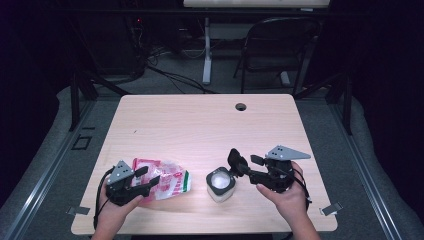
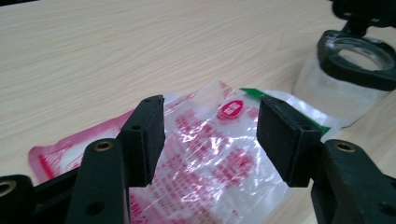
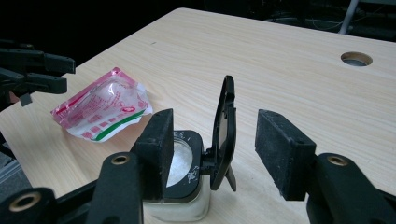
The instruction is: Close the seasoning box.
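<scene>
Hovering wide open, the left claw sits over the crinkled red-and-clear plastic pouch; the right claw, equally wide and empty, straddles the upright black hinged lid of the white-filled square jar. Judged next: close that lid.

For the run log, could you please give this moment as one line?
left gripper: open over plastic bag | right gripper: open around raised lid | jar: uncapped, upright on table

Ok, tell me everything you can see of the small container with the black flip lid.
The small frosted container with the black flip lid stands upright on the light wooden table, right of the crumpled red-and-clear plastic pouch. Its black collar rings a round mouth showing white contents. The hinged lid stands open, between the right gripper's open jaws, pads apart from it.
</scene>
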Available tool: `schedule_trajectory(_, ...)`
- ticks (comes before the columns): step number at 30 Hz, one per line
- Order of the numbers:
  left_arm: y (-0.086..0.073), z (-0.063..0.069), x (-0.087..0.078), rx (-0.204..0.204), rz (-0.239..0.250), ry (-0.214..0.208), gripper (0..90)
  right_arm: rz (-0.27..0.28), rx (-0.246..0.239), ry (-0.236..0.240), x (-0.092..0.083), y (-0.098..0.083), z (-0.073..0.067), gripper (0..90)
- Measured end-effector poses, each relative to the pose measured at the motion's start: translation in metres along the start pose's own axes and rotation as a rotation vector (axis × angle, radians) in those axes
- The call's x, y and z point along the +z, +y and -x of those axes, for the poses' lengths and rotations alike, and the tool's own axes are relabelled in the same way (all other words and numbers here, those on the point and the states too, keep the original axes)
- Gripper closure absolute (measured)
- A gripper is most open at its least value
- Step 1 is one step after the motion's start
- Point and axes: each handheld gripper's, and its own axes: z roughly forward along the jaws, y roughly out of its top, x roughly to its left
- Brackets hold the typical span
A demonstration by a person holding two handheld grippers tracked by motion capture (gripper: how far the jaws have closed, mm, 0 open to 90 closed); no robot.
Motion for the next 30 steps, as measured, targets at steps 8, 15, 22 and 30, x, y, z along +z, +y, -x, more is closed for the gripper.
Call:
schedule_trajectory(8, -0.002, -0.012, -0.004, -0.040, 0.001, 0.034, 44.7, 0.003, -0.013, -0.002, 0.001, -0.001, 0.004, 49.2)
schedule_trajectory(15, -0.004, -0.017, -0.006, -0.050, 0.004, 0.057, 46.9, -0.065, -0.032, -0.036, 0.002, -0.001, 0.007, 60.9)
schedule_trajectory(22, -0.005, -0.021, -0.006, -0.081, 0.003, 0.077, 46.9, -0.020, -0.008, -0.021, 0.004, 0.006, 0.014, 56.3)
schedule_trajectory(30, -0.006, -0.023, -0.006, -0.099, -0.010, 0.085, 46.6, -0.005, 0.027, -0.033, 0.007, 0.012, 0.021, 61.6)
